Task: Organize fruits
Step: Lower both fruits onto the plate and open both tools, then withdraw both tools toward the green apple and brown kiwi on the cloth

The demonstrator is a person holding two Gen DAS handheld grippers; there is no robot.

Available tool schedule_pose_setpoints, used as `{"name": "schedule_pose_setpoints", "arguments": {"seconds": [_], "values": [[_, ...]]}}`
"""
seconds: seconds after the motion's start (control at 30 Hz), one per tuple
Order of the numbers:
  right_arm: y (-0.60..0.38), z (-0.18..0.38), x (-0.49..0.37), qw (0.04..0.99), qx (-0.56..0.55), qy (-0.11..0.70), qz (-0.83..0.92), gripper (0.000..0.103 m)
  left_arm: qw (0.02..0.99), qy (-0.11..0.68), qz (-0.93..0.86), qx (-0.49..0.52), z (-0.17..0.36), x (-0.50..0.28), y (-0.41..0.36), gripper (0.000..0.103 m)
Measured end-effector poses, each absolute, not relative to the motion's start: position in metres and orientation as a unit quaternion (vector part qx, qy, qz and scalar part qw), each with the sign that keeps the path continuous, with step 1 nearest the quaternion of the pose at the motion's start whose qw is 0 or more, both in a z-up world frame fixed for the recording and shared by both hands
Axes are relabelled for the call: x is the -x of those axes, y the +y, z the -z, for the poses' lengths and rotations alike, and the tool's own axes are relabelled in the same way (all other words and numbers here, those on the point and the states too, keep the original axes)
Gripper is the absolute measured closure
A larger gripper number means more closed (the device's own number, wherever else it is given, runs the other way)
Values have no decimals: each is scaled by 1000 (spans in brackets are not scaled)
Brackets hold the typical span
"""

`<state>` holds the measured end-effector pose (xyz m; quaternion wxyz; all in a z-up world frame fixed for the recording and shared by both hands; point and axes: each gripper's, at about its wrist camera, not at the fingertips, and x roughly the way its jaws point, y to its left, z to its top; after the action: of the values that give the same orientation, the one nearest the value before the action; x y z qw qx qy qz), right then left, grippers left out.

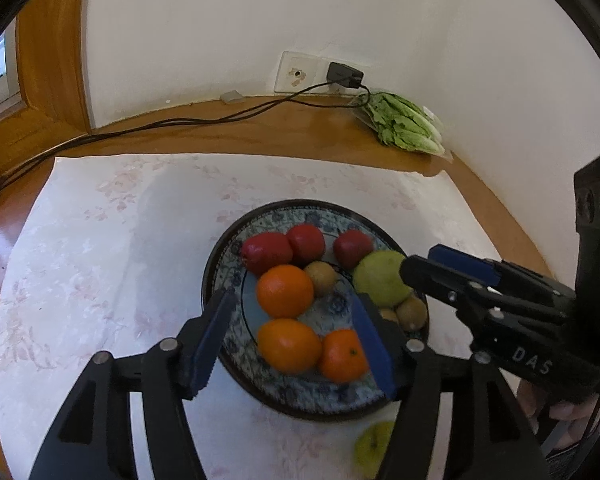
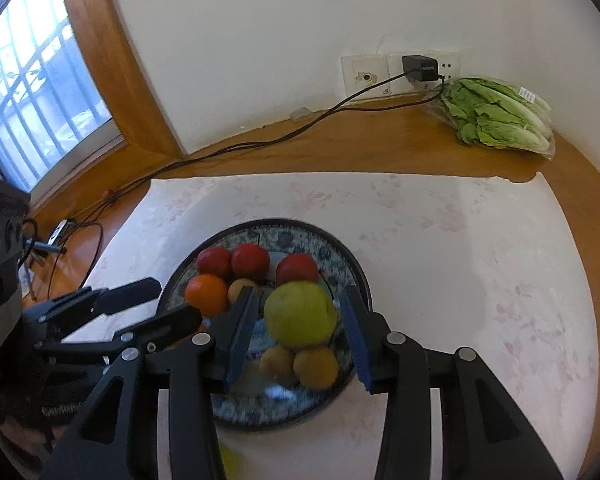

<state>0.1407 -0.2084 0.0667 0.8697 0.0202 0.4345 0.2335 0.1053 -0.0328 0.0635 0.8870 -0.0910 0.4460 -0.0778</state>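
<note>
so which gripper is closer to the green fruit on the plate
Right. The right gripper has its fingers either side of the green fruit, not pressing it. The left gripper is over the oranges.

We see the plate (image 1: 216,276) on the cloth (image 1: 100,240) on the desk (image 1: 300,128), fruits (image 1: 285,291) in the plate, one fruit (image 1: 374,446) before the plate, lettuce (image 1: 404,124) behind the plate to its right.

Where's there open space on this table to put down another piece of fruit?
The white cloth is bare left of the plate, and behind it toward the cable. The plate is crowded. Near its front edge a green fruit lies on the cloth.
</note>
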Motion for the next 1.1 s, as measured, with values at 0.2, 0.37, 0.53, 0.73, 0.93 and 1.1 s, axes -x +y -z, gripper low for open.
{"name": "schedule_pose_setpoints", "arguments": {"seconds": [0.2,0.37,0.53,0.73,0.93,1.1], "values": [[-219,-71,-114,870,-15,435,-233,59,884,452,84,88,-70,-91,-39,37],[-227,-76,-94,870,-26,436,-229,59,884,451,91,86,-76,-77,-45,35],[-233,-78,-72,868,-34,437,-233,59,883,451,93,90,-80,-61,-47,33],[-243,-69,-51,866,-40,449,-217,57,879,459,102,77,-76,-46,-58,33],[-254,-54,-34,862,-43,462,-205,56,871,473,110,81,-67,-35,-66,33],[-260,-48,-26,861,-45,463,-205,56,866,482,110,79,-61,-30,-74,33]]}}
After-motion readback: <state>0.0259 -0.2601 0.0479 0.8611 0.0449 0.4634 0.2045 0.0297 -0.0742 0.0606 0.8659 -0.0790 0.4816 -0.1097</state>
